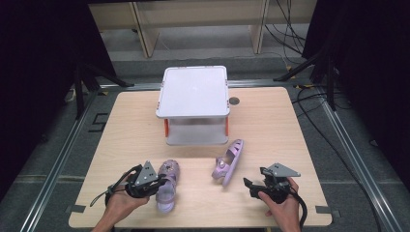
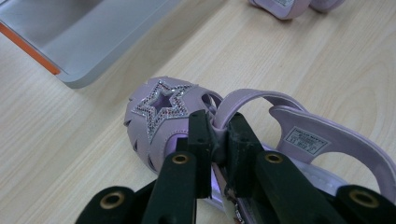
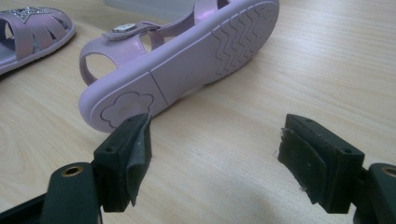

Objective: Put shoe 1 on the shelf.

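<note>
A purple sandal with a glittery star (image 1: 168, 189) (image 2: 161, 109) lies flat on the wooden table at the front left. My left gripper (image 1: 162, 182) (image 2: 218, 140) is shut on that sandal's strap where it meets the upper, and the pads pinch it tightly. A second purple sandal (image 1: 228, 162) (image 3: 187, 60) lies on its side right of centre, its sole turned to the right. My right gripper (image 1: 249, 186) (image 3: 215, 149) stands open just short of that sandal's heel, with bare table between its fingers.
A white lidded box with orange clips (image 1: 193, 92) (image 2: 84, 42) stands at the middle back of the table (image 1: 130, 125). The star sandal's toe (image 3: 32, 28) lies off to the left in the right gripper view. Dark stands and cables surround the table.
</note>
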Tool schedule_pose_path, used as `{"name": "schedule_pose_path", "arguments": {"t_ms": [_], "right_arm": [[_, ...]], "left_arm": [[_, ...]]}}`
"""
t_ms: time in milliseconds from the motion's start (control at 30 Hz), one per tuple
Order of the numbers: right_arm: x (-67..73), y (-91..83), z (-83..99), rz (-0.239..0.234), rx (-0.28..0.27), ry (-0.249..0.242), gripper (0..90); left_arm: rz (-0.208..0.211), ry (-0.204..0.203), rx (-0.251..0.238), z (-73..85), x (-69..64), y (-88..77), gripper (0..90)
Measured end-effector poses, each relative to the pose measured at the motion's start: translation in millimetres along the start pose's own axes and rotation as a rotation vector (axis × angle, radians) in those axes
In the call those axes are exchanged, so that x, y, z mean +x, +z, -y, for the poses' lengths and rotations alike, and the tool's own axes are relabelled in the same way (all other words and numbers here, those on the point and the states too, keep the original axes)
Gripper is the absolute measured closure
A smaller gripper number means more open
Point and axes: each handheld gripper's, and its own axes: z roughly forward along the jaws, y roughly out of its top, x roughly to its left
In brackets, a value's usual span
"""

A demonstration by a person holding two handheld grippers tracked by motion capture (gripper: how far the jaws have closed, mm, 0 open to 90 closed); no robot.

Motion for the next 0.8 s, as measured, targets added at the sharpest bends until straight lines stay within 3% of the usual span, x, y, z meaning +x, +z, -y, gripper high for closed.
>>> {"name": "schedule_pose_path", "arguments": {"t_ms": [33,67,100,133,200,233,333,400,433,467,533,633,800], "right_arm": [[0.3,0.1,0.4,0.001,0.000,0.014,25.2],[-0.9,0.3,0.2,0.006,-0.004,-0.002,25.2],[-0.6,1.7,0.6,-0.022,-0.006,0.025,25.2],[-2.4,2.8,0.6,-0.015,0.003,0.007,25.2],[-2.6,2.5,0.6,-0.012,0.002,0.015,25.2],[-2.1,0.1,0.2,0.012,0.004,0.019,25.2],[-2.4,0.2,-0.2,0.012,0.000,0.019,25.2],[-2.1,1.2,0.0,0.014,0.003,0.027,25.2],[-3.9,3.1,0.2,0.018,-0.010,0.006,25.2],[-2.6,3.2,0.4,0.019,-0.001,0.035,25.3],[-2.5,2.3,0.4,0.007,-0.005,0.042,25.4],[-3.6,2.8,0.7,0.014,-0.021,0.022,25.5],[-4.4,1.6,0.2,0.003,-0.005,0.034,25.5]], "left_arm": [[0.010,-0.010,-0.001,0.9,2.5,-1.3,82.9],[0.004,-0.016,0.006,1.0,4.2,-2.4,83.2],[-0.002,-0.011,-0.002,0.8,6.4,-4.0,83.5],[-0.002,-0.011,-0.002,0.8,6.4,-4.0,83.8],[0.009,-0.052,-0.035,1.1,9.8,-5.6,84.1],[0.017,-0.078,-0.045,1.1,14.0,-9.7,84.2],[0.045,-0.099,-0.071,0.4,18.9,-14.9,84.5],[0.039,-0.097,-0.071,-0.9,21.0,-17.5,84.5],[0.056,-0.110,-0.089,-2.8,22.0,-20.3,84.5],[0.043,-0.114,-0.093,-4.2,23.0,-21.8,84.5],[0.048,-0.144,-0.120,-6.2,23.6,-23.8,84.5],[0.053,-0.150,-0.123,-8.2,27.3,-28.1,84.5],[0.077,-0.166,-0.139,-15.4,35.4,-36.1,84.5]]}}
